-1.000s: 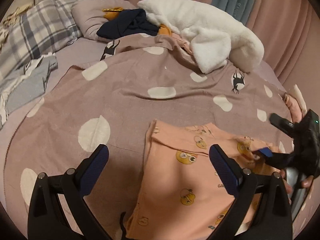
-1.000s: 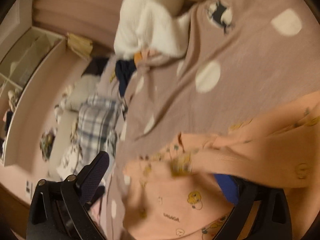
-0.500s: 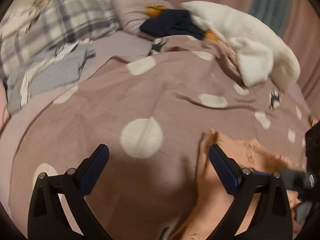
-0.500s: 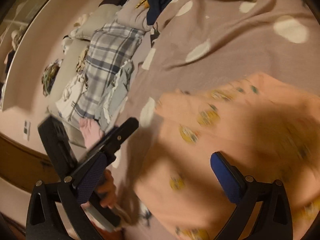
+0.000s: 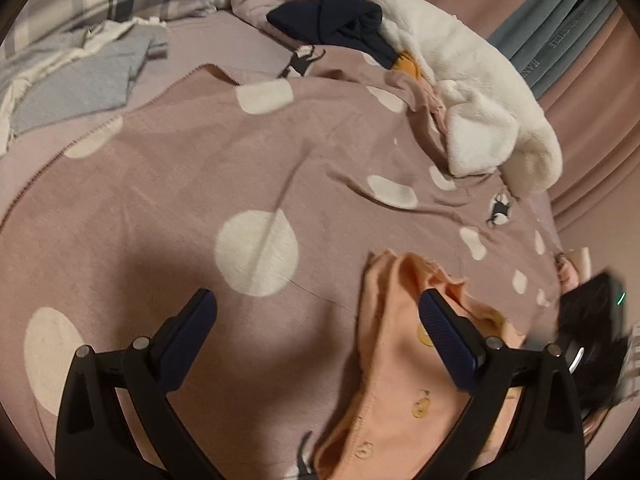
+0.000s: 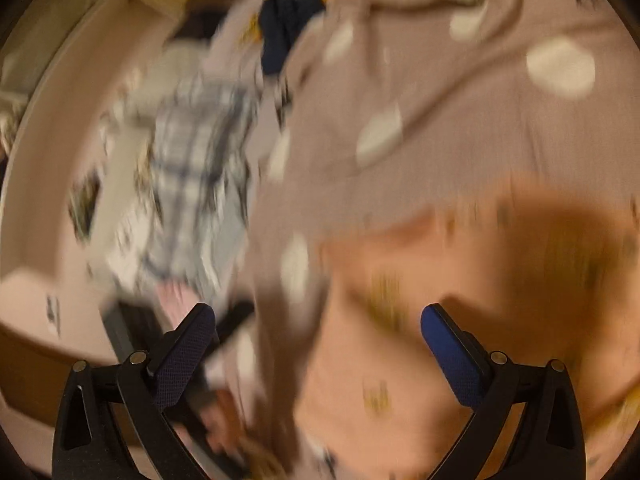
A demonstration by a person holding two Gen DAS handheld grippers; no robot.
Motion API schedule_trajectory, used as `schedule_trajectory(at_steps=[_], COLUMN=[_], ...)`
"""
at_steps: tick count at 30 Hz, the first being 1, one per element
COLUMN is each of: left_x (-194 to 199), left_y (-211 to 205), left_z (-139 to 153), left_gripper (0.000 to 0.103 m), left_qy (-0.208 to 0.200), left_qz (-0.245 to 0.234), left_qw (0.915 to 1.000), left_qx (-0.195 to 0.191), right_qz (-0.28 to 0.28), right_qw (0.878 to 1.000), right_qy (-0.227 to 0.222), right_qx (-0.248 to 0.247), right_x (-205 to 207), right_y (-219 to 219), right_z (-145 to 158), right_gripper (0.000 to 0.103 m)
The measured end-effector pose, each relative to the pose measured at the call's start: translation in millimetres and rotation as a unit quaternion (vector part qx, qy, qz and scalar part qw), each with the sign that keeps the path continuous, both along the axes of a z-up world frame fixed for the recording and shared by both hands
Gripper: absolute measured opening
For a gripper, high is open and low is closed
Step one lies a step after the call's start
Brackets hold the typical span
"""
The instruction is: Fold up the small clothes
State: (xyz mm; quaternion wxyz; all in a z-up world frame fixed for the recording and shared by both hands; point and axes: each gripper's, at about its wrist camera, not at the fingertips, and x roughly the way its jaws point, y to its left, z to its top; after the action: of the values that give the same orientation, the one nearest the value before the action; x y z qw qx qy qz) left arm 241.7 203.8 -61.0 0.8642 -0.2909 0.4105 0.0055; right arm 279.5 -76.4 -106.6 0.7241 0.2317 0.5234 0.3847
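Mauve spotted blanket (image 5: 168, 184) fills my left view. White fleece (image 5: 472, 92) at 1 o'clock, navy garment (image 5: 332, 28) at 12, grey folded cloth (image 5: 80, 80) at 10. Peach garment (image 5: 396, 380) lies bunched on blanket at 4 to 5 o'clock. My left gripper (image 5: 316, 320) gapes wide, holds nothing; right finger (image 5: 448, 340) hangs over peach cloth, contact unclear. My right gripper (image 6: 316, 336) also spread wide, empty; view blurred, peach garment (image 6: 460, 300) beneath and ahead, 3 to 6 o'clock.
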Motion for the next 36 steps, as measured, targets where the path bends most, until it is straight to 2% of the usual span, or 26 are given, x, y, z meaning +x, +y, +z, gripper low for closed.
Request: schedule_trajectory(at_steps=[3,4,7,9,11,14,17,19,21,23,24,26,28,30,32,34,36], left_x=[-1,-2,-4,-1,3,8,10,8,-1,-13,-24,-42,-62,-86,-97,-98,-90], left_y=[-3,-4,-4,-3,-6,-14,-26,-34,-42,-51,-56,-61,-62,-63,-61,-62,-65], left_z=[2,2,2,-1,-6,-15,-18,-18,-20,-28,-33,-38,-40,-48,-51,-51,-54], left_gripper=[0.101,0.101,0.101,0.101,0.101,0.101,0.101,0.101,0.101,0.101,0.101,0.101,0.101,0.101,0.102,0.102,0.102], left_qy=[0.0,-0.001,-0.008,-0.006,0.005,0.032,0.05,0.056,0.061,0.089,0.11,0.122,0.127,0.128,0.11,0.086,0.075], left_qz=[-0.005,-0.008,-0.011,-0.004,-0.008,-0.018,-0.052,-0.082,-0.115,-0.143,-0.157,-0.168,-0.17,-0.172,-0.161,-0.134,-0.118], left_qw=[0.9999,0.9998,0.9997,0.9998,0.9997,0.9983,0.9961,0.9947,0.9911,0.9845,0.9799,0.9763,0.9757,0.9745,0.9779,0.9838,0.9847], left_qx=[0.014,0.02,0.021,0.018,0.024,0.045,0.052,0.029,-0.027,-0.049,-0.055,-0.058,-0.056,-0.067,-0.076,-0.083,-0.104], right_qz=[0.025,0.007,-0.067,-0.131,-0.168,-0.17,-0.154,-0.161,-0.175,-0.19,-0.198,-0.22,-0.229,-0.246,-0.252,-0.258,-0.268], right_qw=[1.0,1.0,0.998,0.99,0.983,0.982,0.987,0.986,0.984,0.981,0.979,0.974,0.972,0.967,0.964,0.962,0.959], right_qy=[0.015,0.012,-0.006,-0.029,-0.047,-0.067,-0.047,-0.02,-0.005,0.028,0.036,0.044,0.047,0.047,0.045,0.046,0.045], right_qx=[-0.009,-0.015,0.012,0.037,0.051,0.044,-0.01,-0.038,-0.035,-0.037,-0.033,-0.017,0.0,0.044,0.064,0.074,0.084], right_x=[-1,9,50,70,72,37,-21,-61,-95,-127,-136,-155,-161,-166,-162,-154,-150], right_y=[10,11,-5,-24,-47,-76,-97,-110,-128,-148,-157,-178,-187,-196,-199,-197,-197], right_z=[-23,-26,-19,-5,12,33,25,6,-12,-32,-38,-51,-57,-60,-62,-64,-64], right_gripper=[0.102,0.102,0.102,0.102,0.102,0.102,0.102,0.102,0.102,0.102,0.102,0.102,0.102,0.102,0.102,0.102,0.102])
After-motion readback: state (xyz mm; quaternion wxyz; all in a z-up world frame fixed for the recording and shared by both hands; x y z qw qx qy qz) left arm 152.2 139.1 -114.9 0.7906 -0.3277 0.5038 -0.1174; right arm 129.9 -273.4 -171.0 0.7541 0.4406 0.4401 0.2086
